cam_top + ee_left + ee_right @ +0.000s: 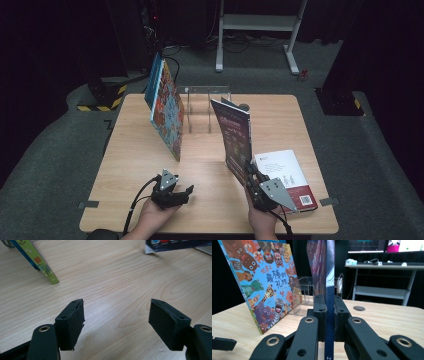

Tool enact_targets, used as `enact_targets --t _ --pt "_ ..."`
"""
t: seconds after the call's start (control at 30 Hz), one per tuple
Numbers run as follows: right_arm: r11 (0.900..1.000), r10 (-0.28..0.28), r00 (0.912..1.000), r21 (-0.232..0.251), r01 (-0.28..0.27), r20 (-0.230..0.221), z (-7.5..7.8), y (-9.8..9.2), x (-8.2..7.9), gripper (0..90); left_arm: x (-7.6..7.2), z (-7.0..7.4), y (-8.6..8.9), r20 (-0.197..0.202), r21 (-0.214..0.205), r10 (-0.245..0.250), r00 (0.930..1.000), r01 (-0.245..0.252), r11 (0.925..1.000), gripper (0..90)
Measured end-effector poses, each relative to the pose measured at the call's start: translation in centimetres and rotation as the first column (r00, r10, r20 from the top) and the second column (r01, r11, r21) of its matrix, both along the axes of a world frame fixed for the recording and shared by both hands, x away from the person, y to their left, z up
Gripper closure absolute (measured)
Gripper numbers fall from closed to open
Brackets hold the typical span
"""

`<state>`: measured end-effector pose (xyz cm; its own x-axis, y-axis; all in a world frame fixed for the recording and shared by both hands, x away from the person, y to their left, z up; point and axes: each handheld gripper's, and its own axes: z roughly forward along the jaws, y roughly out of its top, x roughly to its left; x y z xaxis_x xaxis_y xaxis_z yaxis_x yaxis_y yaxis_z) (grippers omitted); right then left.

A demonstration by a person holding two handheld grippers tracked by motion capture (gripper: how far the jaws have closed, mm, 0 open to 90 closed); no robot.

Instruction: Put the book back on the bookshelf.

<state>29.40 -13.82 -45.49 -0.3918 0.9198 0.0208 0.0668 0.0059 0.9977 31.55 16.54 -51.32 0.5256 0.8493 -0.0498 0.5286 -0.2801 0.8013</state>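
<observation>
Pale wood grain runs across the table point(210, 165), the biggest thing in front of me, with dark carpet and black curtains around it and a white desk frame point(257, 30) off at the far side.

Next in size is the animal picture book point(167, 112), leaning tilted at the far left of the table against a blue book point(153, 80) behind it. From the high view its cover is a blur of colour; the right gripper view shows cartoon animals and Chinese characters on it point(265, 282). In the left gripper view I see only its green and blue bottom corner point(41, 265) touching the wood.

A dark maroon book point(235, 137) stands upright right of centre, spine edge toward the near side. Its cover print is too small to read. The right gripper point(256, 181) is clamped on its near lower edge; the right gripper view shows both jaws pressed flat against it point(329, 277).

A white-covered book point(285, 175) lies flat at the near right, partly hidden by the gripper's grey plate.

A clear acrylic rack point(207, 107) stands at the far middle, hard to make out.

The left gripper point(176, 192) sits near left, jaws spread wide over bare wood, holding nothing.
</observation>
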Motion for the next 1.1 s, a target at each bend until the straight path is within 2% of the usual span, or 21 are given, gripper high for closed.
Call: enact_targets --t 0.1,0.2,0.37,0.47,0.53,0.63,0.73,0.83,1.1 --pt "1.0000 0.001 0.9997 -0.002 -0.001 0.026 -0.6 0.7 0.5 84.1 0.0 -0.1 0.0 -0.001 0.002 -0.003 1.0000 0.003 1.0000 28.7" --pt "0.9999 -0.003 0.9994 -0.011 0.004 0.034 -1.1 0.8 0.2 84.0 0.0 -0.1 0.0 -0.002 0.004 -0.009 1.0000 0.009 1.0000 28.7" --pt "0.9994 -0.020 0.9998 -0.029 0.020 0.009 -1.9 -0.3 -0.8 83.8 0.0 -0.1 -0.1 -0.003 0.006 -0.015 0.9999 0.015 0.9999 29.1" --pt "0.9983 -0.043 0.9983 -0.041 0.041 -0.039 -2.2 -0.9 -1.2 83.9 -0.1 -0.1 -0.1 0.002 0.015 -0.024 0.9997 0.024 0.9996 29.2" --pt "0.9954 -0.044 0.9982 -0.086 0.041 -0.040 -2.3 -1.0 -1.6 83.9 -0.1 -0.1 -0.2 0.001 0.010 -0.023 0.9997 0.023 0.9997 29.3" --pt "0.9976 -0.043 0.9981 -0.056 0.041 -0.044 -2.3 -1.4 -1.9 84.0 0.0 -0.2 -0.2 0.001 0.012 -0.021 0.9998 0.021 0.9997 29.5" --pt "0.9966 -0.037 0.9989 -0.074 0.035 -0.030 -2.3 -1.3 -2.2 83.9 -0.1 -0.3 -0.2 -0.005 0.009 -0.019 0.9998 0.019 0.9998 29.4" --pt "0.9973 -0.031 0.9990 -0.067 0.029 -0.033 -2.5 -1.1 -2.4 83.9 0.0 -0.4 -0.2 -0.011 0.013 -0.019 0.9998 0.019 0.9997 29.5" --pt "0.9970 -0.046 0.9950 -0.067 0.040 -0.088 -3.3 -1.4 -2.4 83.9 0.0 -0.6 -0.4 -0.020 0.012 -0.019 0.9996 0.019 0.9997 29.7"
